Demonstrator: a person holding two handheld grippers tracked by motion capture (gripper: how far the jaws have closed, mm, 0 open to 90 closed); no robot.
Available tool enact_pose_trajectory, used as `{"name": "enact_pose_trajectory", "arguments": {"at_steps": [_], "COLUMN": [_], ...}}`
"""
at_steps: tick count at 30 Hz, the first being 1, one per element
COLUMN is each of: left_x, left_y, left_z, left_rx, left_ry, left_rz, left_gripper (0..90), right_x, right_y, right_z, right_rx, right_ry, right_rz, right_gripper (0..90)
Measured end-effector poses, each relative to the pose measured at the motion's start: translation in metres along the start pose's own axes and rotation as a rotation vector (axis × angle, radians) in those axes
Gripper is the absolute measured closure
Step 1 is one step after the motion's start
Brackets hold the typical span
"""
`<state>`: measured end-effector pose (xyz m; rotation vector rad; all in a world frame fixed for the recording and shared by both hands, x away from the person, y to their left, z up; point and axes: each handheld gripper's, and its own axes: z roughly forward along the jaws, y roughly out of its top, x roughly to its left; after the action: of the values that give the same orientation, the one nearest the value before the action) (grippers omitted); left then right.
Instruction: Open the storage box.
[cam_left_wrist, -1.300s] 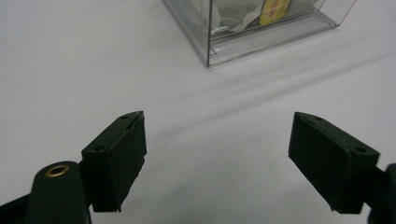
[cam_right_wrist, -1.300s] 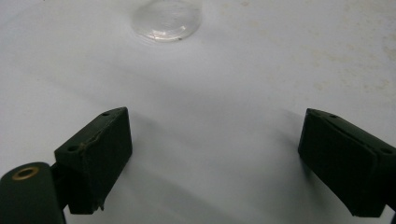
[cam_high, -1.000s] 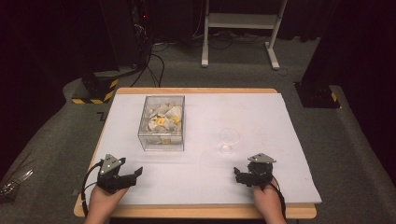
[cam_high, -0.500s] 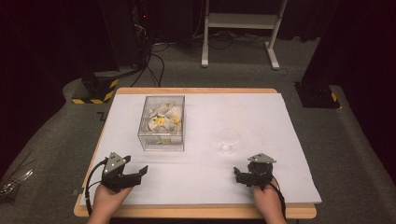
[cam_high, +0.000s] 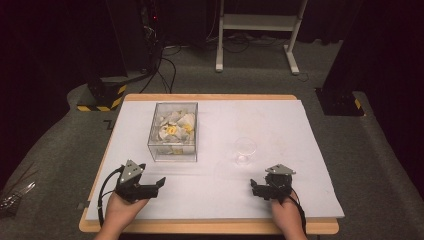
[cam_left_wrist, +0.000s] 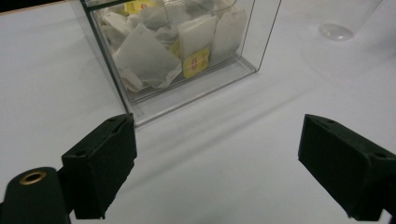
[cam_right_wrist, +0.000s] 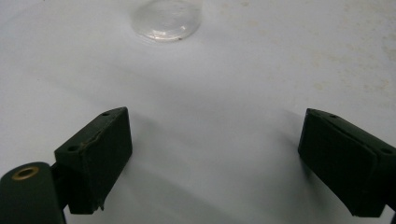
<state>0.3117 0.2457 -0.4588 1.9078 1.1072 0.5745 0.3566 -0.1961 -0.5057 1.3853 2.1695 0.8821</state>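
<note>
A clear plastic box (cam_high: 173, 131) holding several white tea bags, some with yellow tags, stands on the white table sheet, left of centre. The box (cam_left_wrist: 187, 51) is close ahead of my left gripper (cam_left_wrist: 217, 168), slightly to its left. That gripper (cam_high: 156, 186) hovers near the front left; its jaws have just been opening and stand wide with nothing between them. An empty clear glass (cam_high: 245, 151) stands right of the box. My right gripper (cam_high: 255, 189) rests near the front right, open and empty (cam_right_wrist: 215, 163), with the glass base (cam_right_wrist: 166, 19) ahead of it.
The white sheet (cam_high: 210, 205) covers a wooden table with bare room between the grippers. Beyond the far edge are a white stand (cam_high: 255, 30), cables, a black-and-yellow base (cam_high: 102, 95) and a black base (cam_high: 340, 102) on the grey carpet.
My left gripper has shifted a little to the right, toward the box, and its jaws stand wider. The right gripper has kept still.
</note>
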Motion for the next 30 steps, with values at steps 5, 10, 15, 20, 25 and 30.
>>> {"name": "enact_pose_trajectory", "arguments": {"at_steps": [5,10,15,20,25,30], "left_x": [0.001,0.001,0.004,0.008,0.008,0.006], "left_y": [0.003,0.008,0.009,0.007,0.006,0.009], "left_z": [0.006,0.009,0.012,0.015,0.015,0.014], "left_rx": [0.007,-0.007,-0.009,-0.007,-0.016,-0.035], "left_ry": [-0.001,-0.001,-0.005,0.005,0.006,0.015], "left_rz": [-0.01,-0.012,-0.034,-0.047,-0.062,-0.061], "left_gripper": [12.7,14.5,14.5,14.5,14.6,14.9], "right_x": [0.0,0.0,0.0,0.0,0.0,0.0], "right_y": [0.0,0.0,0.0,0.0,0.0,0.0], "right_z": [0.0,0.0,0.0,0.0,0.0,0.0], "right_rx": [0.0,0.0,0.0,0.001,-0.001,-0.001], "right_ry": [0.0,0.0,-0.001,-0.001,-0.002,-0.001], "right_rz": [0.0,0.0,0.0,-0.001,-0.001,-0.001], "right_gripper": [9.8,9.8,9.8,9.8,9.9,9.9]}}
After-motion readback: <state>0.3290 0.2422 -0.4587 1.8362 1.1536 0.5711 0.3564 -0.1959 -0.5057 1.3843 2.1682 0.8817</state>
